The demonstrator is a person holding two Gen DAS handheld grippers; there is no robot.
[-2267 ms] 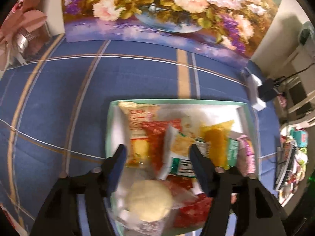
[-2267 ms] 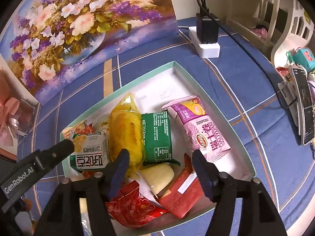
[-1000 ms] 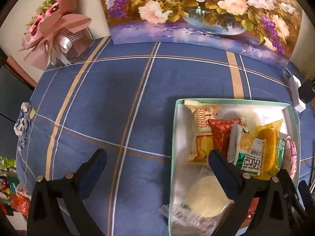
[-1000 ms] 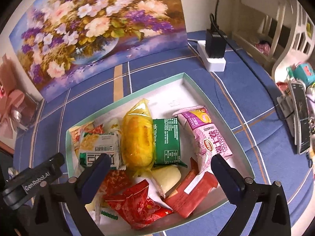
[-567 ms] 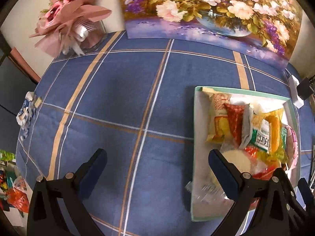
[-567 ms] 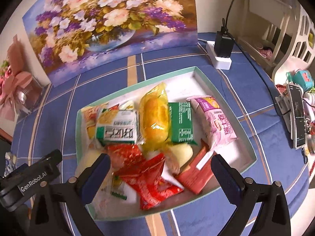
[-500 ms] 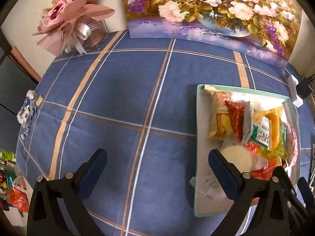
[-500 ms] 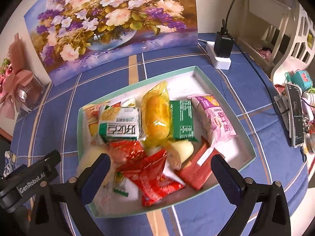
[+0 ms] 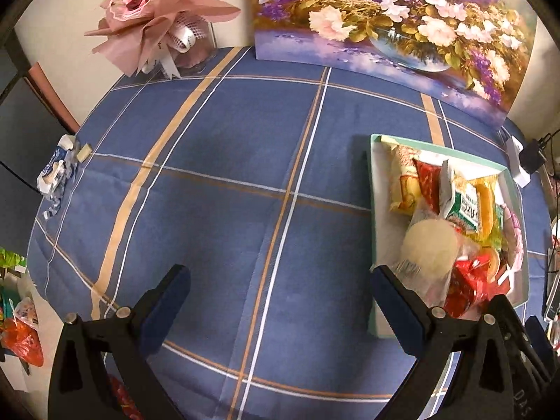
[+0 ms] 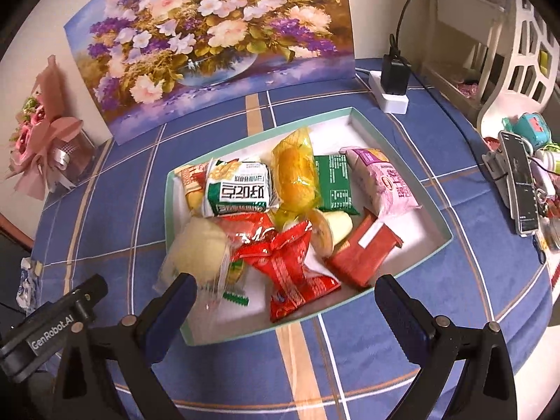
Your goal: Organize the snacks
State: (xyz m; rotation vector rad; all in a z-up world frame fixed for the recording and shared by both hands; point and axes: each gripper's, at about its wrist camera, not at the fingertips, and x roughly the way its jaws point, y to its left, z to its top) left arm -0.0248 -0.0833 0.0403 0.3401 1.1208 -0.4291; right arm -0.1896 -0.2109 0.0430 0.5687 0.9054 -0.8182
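Note:
A shallow mint-green box (image 10: 434, 206) sits on the blue plaid tablecloth, filled with several snack packs: a green-and-white packet (image 10: 239, 192), a yellow bun pack (image 10: 295, 171), a green pack (image 10: 334, 182), a pink pack (image 10: 385, 182), red packs (image 10: 287, 259) and a clear-wrapped round bun (image 10: 199, 248). My right gripper (image 10: 285, 301) hovers open above the box's near edge, holding nothing. My left gripper (image 9: 280, 301) hangs open over bare cloth, left of the box (image 9: 372, 210), and holds nothing. The left gripper's body (image 10: 52, 318) shows at the lower left of the right wrist view.
A flower painting (image 10: 210, 35) leans against the wall behind the box. A pink bouquet (image 9: 157, 17) stands at the far left corner. A white power strip with a black plug (image 10: 393, 84) lies at the far right. A phone and clutter (image 10: 521, 182) lie at the right edge.
Both grippers opened wide and pulled back and up from the box. The left one swung left over bare cloth, leaving the clear-wrapped bun in the box.

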